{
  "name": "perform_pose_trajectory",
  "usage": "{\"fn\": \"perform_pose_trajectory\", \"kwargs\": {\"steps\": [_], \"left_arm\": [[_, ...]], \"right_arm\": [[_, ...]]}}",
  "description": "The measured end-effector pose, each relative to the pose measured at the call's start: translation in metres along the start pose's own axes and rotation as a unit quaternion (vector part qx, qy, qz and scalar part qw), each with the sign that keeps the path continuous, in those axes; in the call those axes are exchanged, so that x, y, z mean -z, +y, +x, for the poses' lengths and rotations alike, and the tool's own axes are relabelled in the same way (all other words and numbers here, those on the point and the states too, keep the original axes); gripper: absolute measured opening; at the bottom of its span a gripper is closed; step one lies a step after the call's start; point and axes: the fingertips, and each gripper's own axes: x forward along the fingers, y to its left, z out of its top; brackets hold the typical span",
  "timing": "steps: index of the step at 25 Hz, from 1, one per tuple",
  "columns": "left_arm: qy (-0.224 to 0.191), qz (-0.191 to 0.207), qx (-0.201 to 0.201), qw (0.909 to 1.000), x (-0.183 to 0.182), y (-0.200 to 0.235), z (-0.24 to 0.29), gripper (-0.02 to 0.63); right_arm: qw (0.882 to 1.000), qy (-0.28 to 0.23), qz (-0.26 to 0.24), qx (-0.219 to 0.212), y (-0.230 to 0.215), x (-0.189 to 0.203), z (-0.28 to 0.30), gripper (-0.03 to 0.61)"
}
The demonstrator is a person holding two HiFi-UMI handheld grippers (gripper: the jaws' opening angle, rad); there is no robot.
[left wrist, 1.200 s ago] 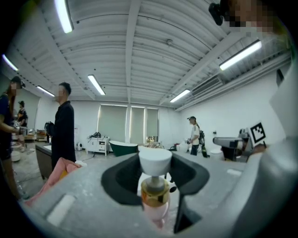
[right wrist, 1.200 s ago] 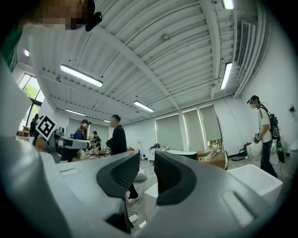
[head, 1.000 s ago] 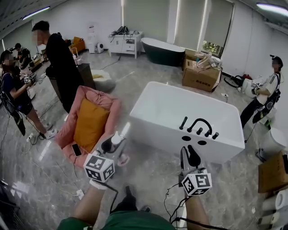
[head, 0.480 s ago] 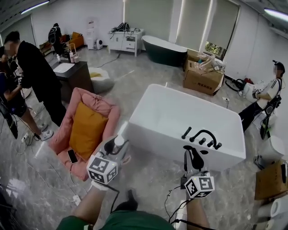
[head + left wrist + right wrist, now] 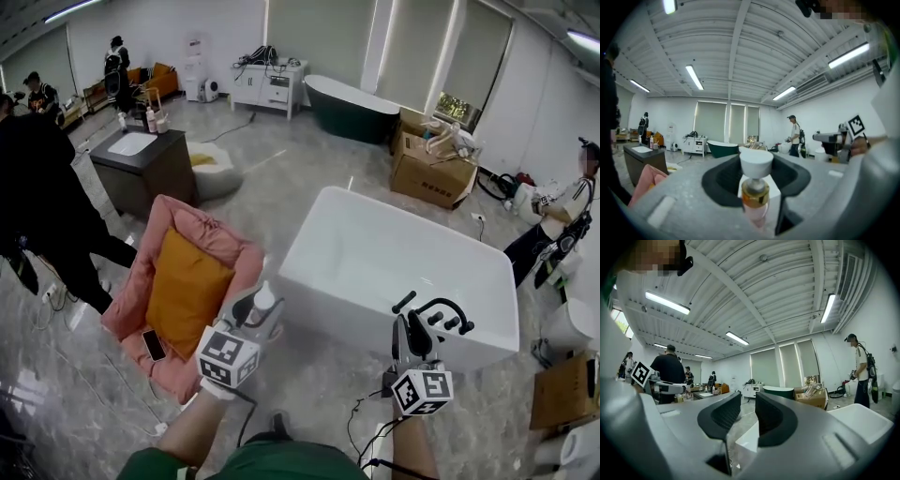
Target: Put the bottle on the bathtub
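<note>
My left gripper (image 5: 255,309) is shut on a small bottle (image 5: 263,300) with a white cap, a gold collar and a pale pink body. It hangs over the floor, left of the white bathtub (image 5: 361,314). In the left gripper view the bottle (image 5: 755,187) stands upright between the dark pads. My right gripper (image 5: 408,330) points at the tub's near wall, just below the black faucet (image 5: 441,309). In the right gripper view its jaws (image 5: 747,408) stand a narrow gap apart with nothing between them, and the tub's rim (image 5: 862,420) shows at the right.
A pink armchair (image 5: 141,281) with an orange cushion and a phone (image 5: 153,345) sits left of my left gripper. A person in black (image 5: 47,206) stands at the far left, another person (image 5: 562,216) at the right. A dark green tub (image 5: 352,108), cardboard boxes (image 5: 431,169) and a dark vanity (image 5: 145,169) lie further back.
Both grippers have travelled forward together toward the white bathtub, the bottle still in the left one. The person in black has shifted to the picture's left edge.
</note>
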Motion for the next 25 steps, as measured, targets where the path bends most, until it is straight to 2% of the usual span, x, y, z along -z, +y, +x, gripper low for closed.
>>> {"fn": "perform_pose_trajectory", "kwargs": {"steps": [11, 19, 25], "left_arm": [[0.0, -0.011, 0.013, 0.9999, -0.002, 0.054, 0.038, 0.167], [0.003, -0.016, 0.008, 0.9998, -0.003, 0.068, 0.086, 0.167], [-0.001, -0.017, -0.019, 0.9997, -0.015, 0.079, 0.149, 0.167]], "right_arm": [[1.0, 0.013, -0.001, -0.005, 0.01, 0.008, 0.072, 0.098], [1.0, 0.007, 0.003, -0.021, -0.017, 0.007, 0.122, 0.098], [0.999, -0.007, 0.008, -0.042, -0.07, -0.005, 0.175, 0.098]]}}
